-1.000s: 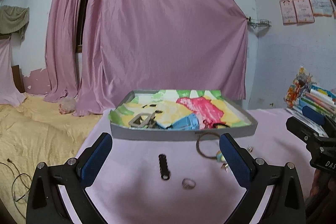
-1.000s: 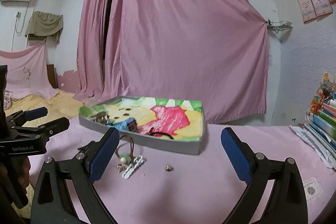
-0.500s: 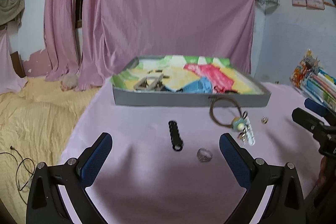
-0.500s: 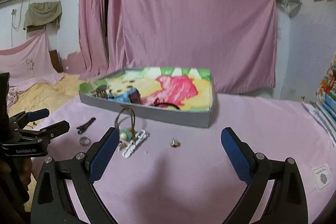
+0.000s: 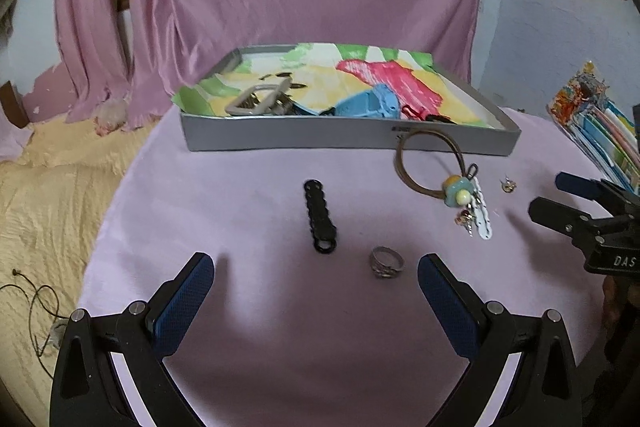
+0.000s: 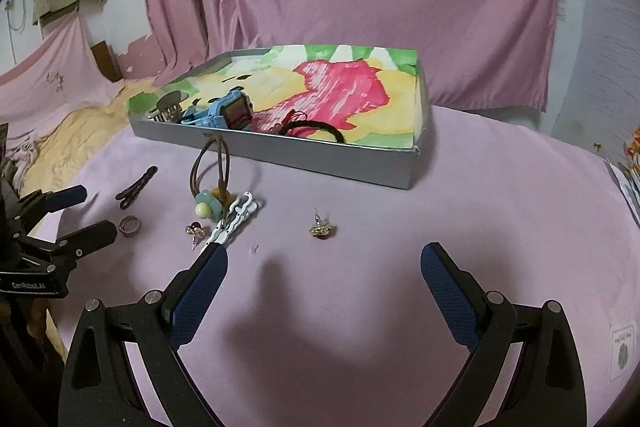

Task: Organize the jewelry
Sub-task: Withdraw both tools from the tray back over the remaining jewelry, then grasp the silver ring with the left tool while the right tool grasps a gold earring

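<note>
Left gripper (image 5: 316,267), black frame with blue padded fingers (image 5: 184,303), spread wide above pink cloth-covered table (image 5: 280,347), holding nothing. Black scalloped hair clip (image 5: 319,215) lies ahead between fingers. Silver ring (image 5: 386,262) just beside right finger. Brown cord bracelet with pale blue and yellow beads (image 5: 432,167) touches front wall of shallow grey tray (image 5: 348,138) lined with colourful painted paper. White chain-like clip (image 5: 480,217) beside beads. Small gold earring (image 5: 508,184) further right. Right gripper (image 5: 560,199) at right edge, jaws apart.
</note>
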